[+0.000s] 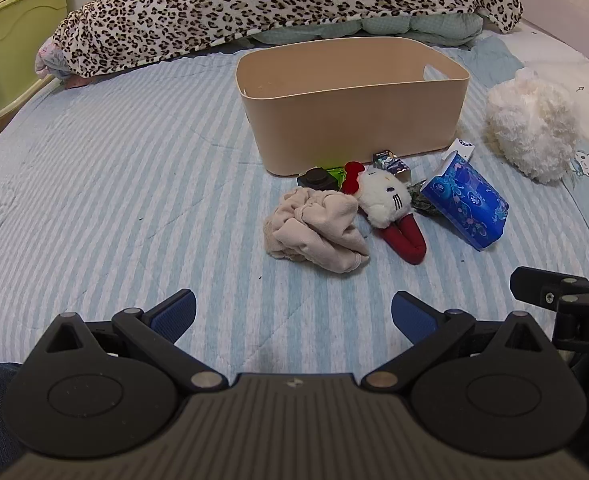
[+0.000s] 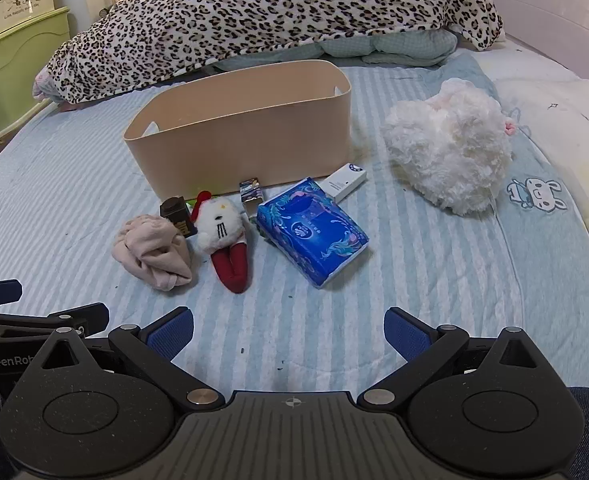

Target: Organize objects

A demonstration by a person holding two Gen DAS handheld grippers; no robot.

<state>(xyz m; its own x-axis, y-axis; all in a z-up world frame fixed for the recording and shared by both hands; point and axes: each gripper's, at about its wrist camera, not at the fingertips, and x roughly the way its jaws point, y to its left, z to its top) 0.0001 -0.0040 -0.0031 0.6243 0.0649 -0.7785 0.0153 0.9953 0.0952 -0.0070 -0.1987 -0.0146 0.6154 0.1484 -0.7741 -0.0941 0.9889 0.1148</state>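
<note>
Both tongs, the left tongs [image 1: 292, 312] and the right tongs [image 2: 288, 330], hover low over the striped bed [image 1: 114, 200], side by side, each released with fingers spread and nothing between them. This is judged a start posture: no item is engaged, and the beige bin [image 1: 350, 112] ahead of both tongs appears empty.

Items lie clustered between the tongs and the bin's near wall, presumably staged for transfer:
- Crumpled beige cloth [image 1: 318, 228]: straight ahead of the left tongs, nearest to them.
- Cat plush [image 2: 224, 236]: just right of the cloth, long axis pointing toward the tongs, red legs nearest, head toward the bin.
- Blue tissue pack [image 2: 312, 232]: ahead of the right tongs, lying flat, long axis diagonal, near end angled right.
- White fluffy plush [image 2: 450, 148]: far right, well apart from the cluster.

Small boxes sit against the bin's base.
</note>
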